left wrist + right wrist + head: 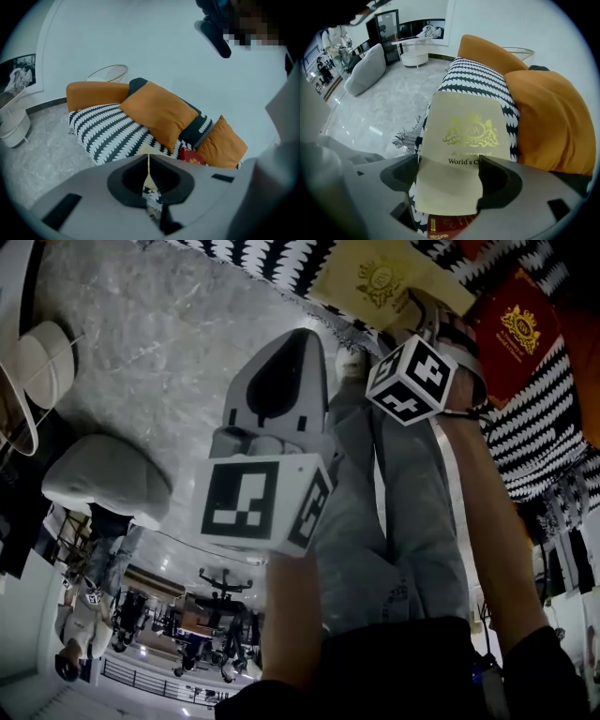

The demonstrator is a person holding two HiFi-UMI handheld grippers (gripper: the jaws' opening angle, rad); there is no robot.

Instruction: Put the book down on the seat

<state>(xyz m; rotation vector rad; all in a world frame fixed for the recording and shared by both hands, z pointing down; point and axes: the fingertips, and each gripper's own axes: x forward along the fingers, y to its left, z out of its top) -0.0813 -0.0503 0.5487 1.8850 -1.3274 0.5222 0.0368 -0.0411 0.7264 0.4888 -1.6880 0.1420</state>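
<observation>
A cream book (464,136) with a gold crest lies flat on the black-and-white striped seat (473,79), partly over a red book (445,227). My right gripper (449,178) points steeply down over the cream book and is open, its jaws standing wide at either side of the cover. In the head view the cream book (380,282) and red book (516,329) lie side by side on the seat, beyond the right gripper's marker cube (411,379). My left gripper (298,338) hangs shut and empty over the floor, short of the seat (108,131).
Orange cushions (159,112) (548,122) line the back of the seat. A grey soft chair (103,479) and a white round table (37,362) stand on the marble floor at the left. The person's grey trouser legs (375,521) are below the grippers.
</observation>
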